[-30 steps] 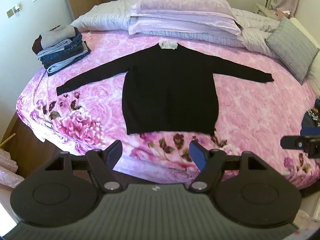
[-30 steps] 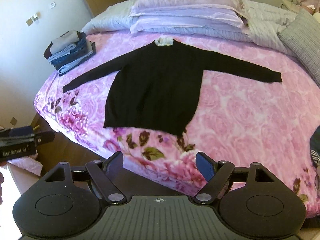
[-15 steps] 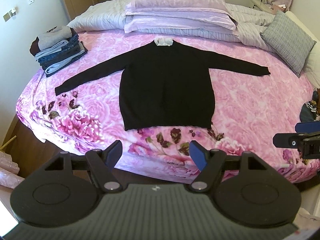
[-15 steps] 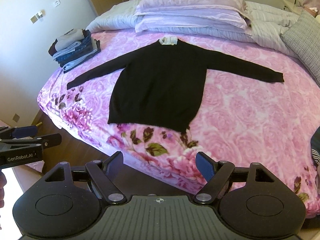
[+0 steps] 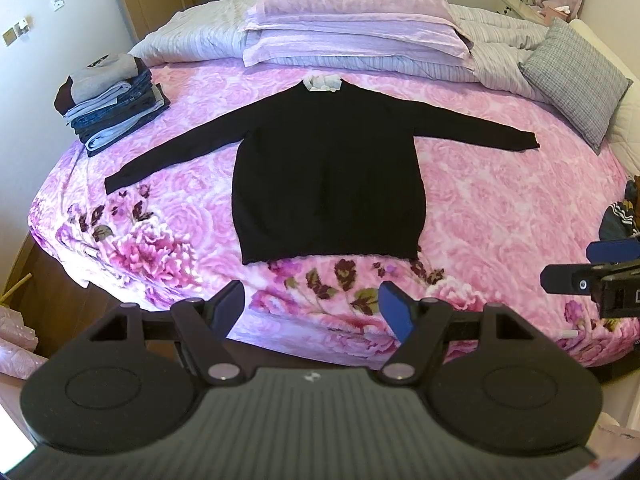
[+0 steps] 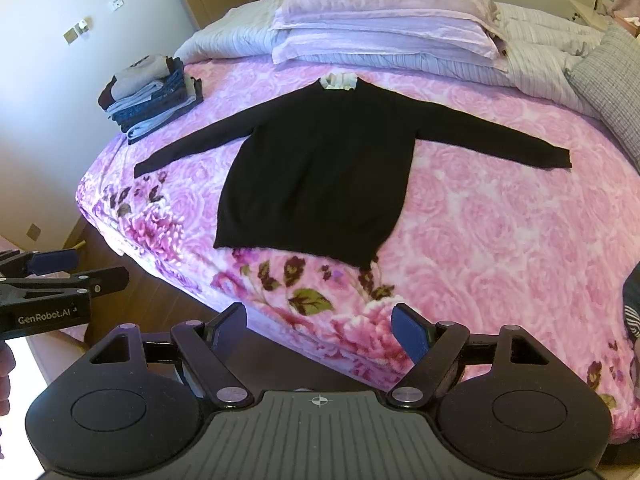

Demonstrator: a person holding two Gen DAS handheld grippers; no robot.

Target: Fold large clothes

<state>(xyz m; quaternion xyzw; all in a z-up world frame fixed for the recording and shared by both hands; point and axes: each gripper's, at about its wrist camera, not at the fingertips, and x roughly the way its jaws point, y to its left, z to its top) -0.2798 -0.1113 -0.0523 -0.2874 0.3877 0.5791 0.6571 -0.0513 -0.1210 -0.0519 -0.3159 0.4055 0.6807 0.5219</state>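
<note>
While both tools hang off the bed's near edge, nothing is gripped:
Sweater: black sweater (image 5: 328,176) lies flat on the pink floral bed (image 5: 500,208), both sleeves spread out sideways, hem toward the cameras, pale collar at the far end.
Left hand-held gripper (image 5: 312,306): jaws wide, nothing between them, short of the hem, apart from the cloth.
Right hand-held gripper (image 6: 320,326): jaws wide, empty, over the bed edge, clear of the sweater.
Folded stack (image 5: 110,114): jeans and grey tops, far left corner of bed, well apart from the sweater.
Pillows (image 5: 352,28): piled behind the collar.
Right edge: dark striped item (image 5: 622,216), probably more clothing, cropped.
</note>
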